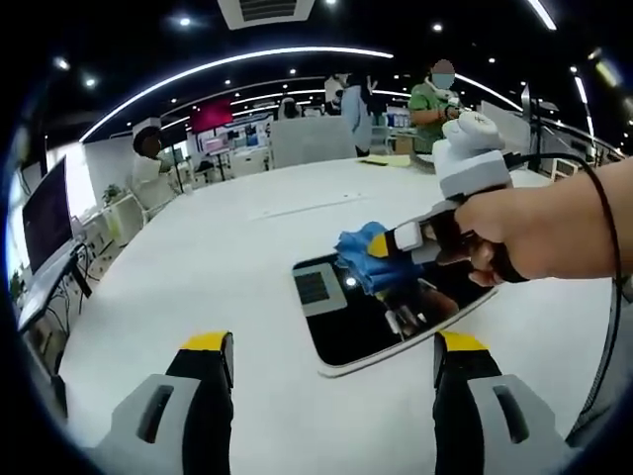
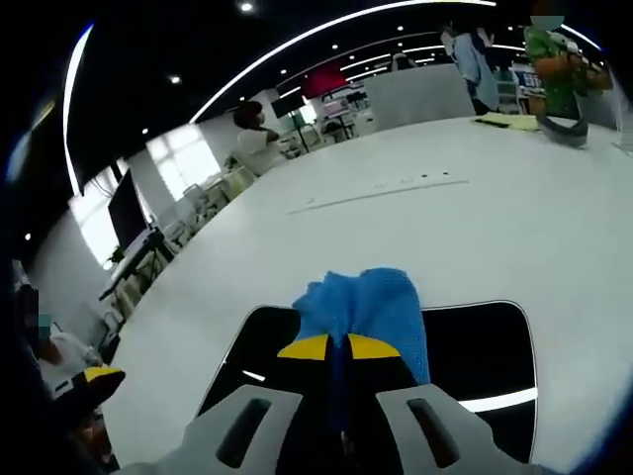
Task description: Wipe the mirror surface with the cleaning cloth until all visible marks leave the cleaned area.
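A dark rectangular mirror (image 1: 366, 327) with a white rim lies flat on the white table (image 1: 227, 257). In the left gripper view my right gripper (image 1: 381, 245) comes in from the right, held by a hand, shut on a blue cleaning cloth (image 1: 361, 255) that rests on the mirror's far edge. My left gripper (image 1: 331, 356) hangs open above the table, just short of the mirror's near edge. In the right gripper view the yellow-tipped jaws (image 2: 338, 346) pinch the blue cloth (image 2: 371, 302) against the mirror (image 2: 475, 346).
Papers (image 2: 509, 121) and a grey object (image 2: 564, 129) lie at the table's far side. Several people (image 1: 435, 99) stand or sit beyond the table, with desks, chairs and monitors (image 1: 45, 213) along the left.
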Motion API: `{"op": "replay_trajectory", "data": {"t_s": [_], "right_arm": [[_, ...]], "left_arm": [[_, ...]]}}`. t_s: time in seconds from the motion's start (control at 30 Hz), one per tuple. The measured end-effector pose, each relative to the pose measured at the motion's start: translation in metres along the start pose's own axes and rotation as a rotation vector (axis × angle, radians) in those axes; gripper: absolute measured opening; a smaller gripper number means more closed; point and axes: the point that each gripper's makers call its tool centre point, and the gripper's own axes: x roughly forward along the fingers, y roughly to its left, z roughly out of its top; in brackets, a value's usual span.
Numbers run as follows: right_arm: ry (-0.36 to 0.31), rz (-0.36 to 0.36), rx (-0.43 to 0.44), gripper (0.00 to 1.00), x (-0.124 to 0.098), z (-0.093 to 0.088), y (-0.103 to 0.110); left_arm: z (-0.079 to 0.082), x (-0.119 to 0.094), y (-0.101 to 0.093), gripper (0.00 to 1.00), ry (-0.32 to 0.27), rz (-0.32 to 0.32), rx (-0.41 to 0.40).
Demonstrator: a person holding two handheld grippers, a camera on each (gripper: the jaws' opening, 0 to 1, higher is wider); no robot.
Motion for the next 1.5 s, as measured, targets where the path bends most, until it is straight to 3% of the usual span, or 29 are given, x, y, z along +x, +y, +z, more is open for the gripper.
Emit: {"op": "replay_trajectory", "data": {"t_s": [0.37, 1.07, 1.5], "right_arm": [[-0.014, -0.016, 0.014, 0.01, -0.009, 0.002, -0.014], [-0.02, -0.026, 0.021, 0.01, -0.011, 0.004, -0.019], [-0.033, -0.056, 0.039, 0.01, -0.019, 0.009, -0.044]], "left_arm": [[-0.001, 0.0, -0.002, 0.83, 0.004, -0.006, 0.003], [0.0, 0.0, -0.002, 0.83, -0.001, -0.005, 0.005], [0.0, 0.0, -0.006, 0.83, 0.002, -0.015, 0.015]]}}
